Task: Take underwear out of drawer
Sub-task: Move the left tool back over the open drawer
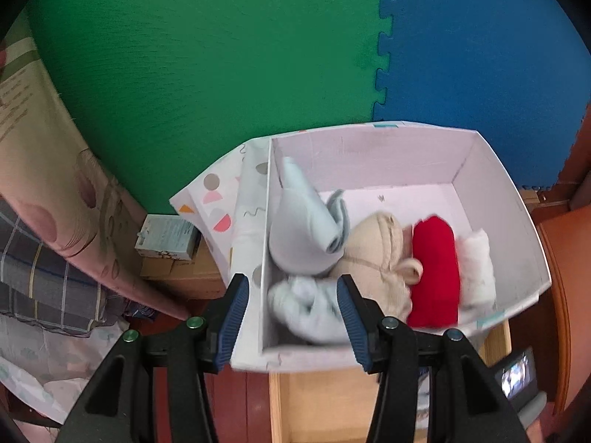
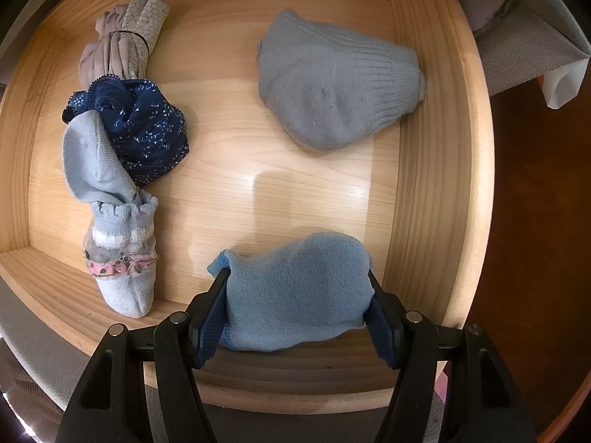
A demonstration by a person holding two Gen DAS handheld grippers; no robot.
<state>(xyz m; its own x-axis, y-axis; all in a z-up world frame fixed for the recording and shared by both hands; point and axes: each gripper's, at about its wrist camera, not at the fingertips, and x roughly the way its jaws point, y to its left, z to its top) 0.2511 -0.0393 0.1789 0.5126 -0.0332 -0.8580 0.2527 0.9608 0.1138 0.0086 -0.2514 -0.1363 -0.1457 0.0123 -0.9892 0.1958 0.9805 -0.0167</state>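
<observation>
Right claw clamps blue sock; left claw empty, apart

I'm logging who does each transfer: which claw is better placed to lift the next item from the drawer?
Right. The right claw is closed around a light blue sock bundle inside the wooden drawer. The left claw is open over the white box.

The left gripper hangs over the near left corner of the white box, jaws apart with nothing pinched between them. Below sits a crumpled pale blue bundle, a pale blue roll against the left wall, then a beige piece, a red roll and white cloth along the near wall.
</observation>
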